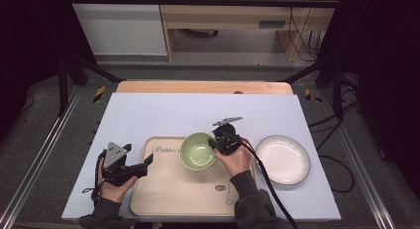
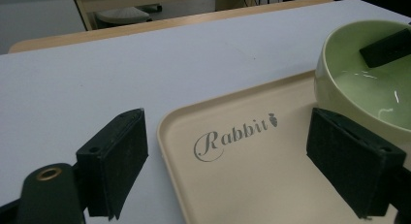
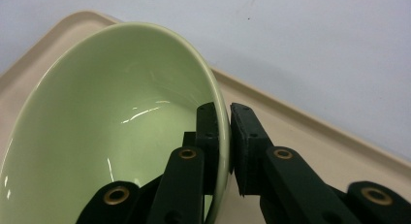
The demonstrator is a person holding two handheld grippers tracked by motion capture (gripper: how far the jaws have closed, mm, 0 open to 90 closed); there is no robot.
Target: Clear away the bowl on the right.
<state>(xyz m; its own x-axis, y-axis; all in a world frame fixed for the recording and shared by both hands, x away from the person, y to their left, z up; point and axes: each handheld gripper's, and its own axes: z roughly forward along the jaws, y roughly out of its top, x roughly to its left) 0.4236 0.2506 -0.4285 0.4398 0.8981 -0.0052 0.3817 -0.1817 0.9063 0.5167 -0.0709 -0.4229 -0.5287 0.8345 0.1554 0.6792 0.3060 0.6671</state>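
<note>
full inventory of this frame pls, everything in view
green bowl: 1, pale green, on the tray's far part, rim pinched by the right claw
tray: 1, beige, "Rabbit" print, near middle of the mat
white plate: 1, white, on the mat right of the tray
mat: 1, pale blue-grey, covering the table
table: 1, wood, far edge showing
left claw: 1, black, open, at the tray's left edge
right claw: 1, black, shut on the bowl rim

The right tool [image 1: 216,143] has its jaws clamped together, while the left tool [image 1: 143,164] hangs wide apart.
</note>
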